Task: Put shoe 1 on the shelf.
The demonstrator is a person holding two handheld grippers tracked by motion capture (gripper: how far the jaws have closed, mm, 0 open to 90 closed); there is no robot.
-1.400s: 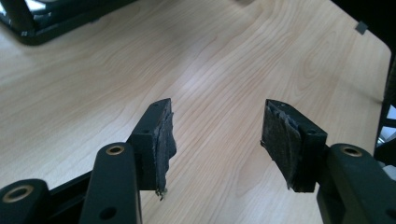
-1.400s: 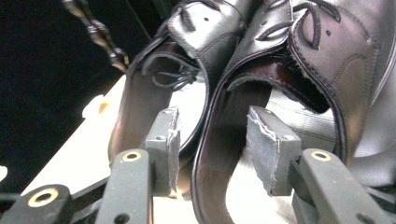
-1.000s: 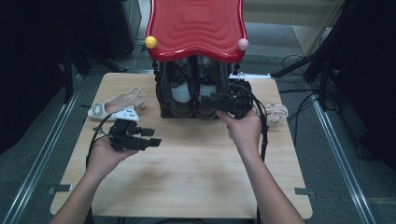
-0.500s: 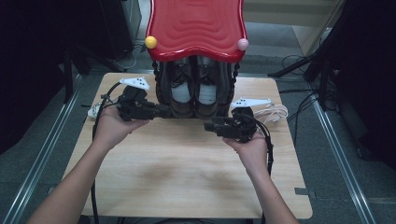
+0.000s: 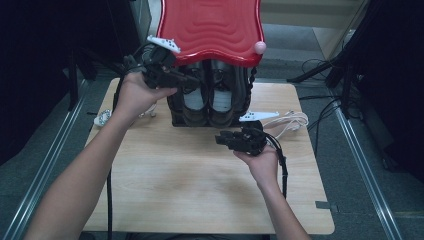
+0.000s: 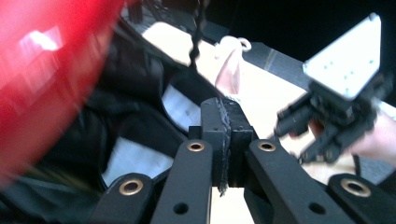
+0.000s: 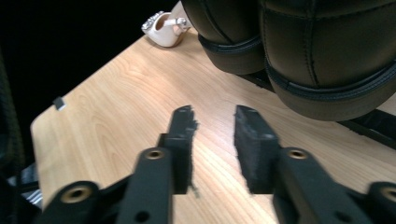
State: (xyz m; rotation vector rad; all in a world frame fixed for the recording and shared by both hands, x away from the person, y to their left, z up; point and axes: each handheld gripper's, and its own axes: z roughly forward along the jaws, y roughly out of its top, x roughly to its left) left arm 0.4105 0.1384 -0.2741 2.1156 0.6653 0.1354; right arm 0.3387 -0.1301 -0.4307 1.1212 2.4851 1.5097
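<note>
The left hand-held gripper (image 5: 192,81) is raised at the upper left of the black shoe rack (image 5: 175,107), under the edge of its red wavy top (image 5: 212,25), its tip at the opening where 2 dark shoes (image 5: 207,97) stand upright side by side. Its jaws have just been closing, and the left gripper view shows the 2 pads pressed flat together with nothing between them: clenched and empty. The right hand-held gripper (image 5: 222,137) hovers low over the wooden bench (image 5: 190,190), just in front of the rack. Its jaws have just been closing too, yet the right gripper view shows a clear gap between the pads (image 7: 254,135), with bare wood in it and the shoe toes (image 7: 327,56) just beyond. A pale heeled shoe (image 7: 163,28) lies at the bench's far corner in that view
</note>
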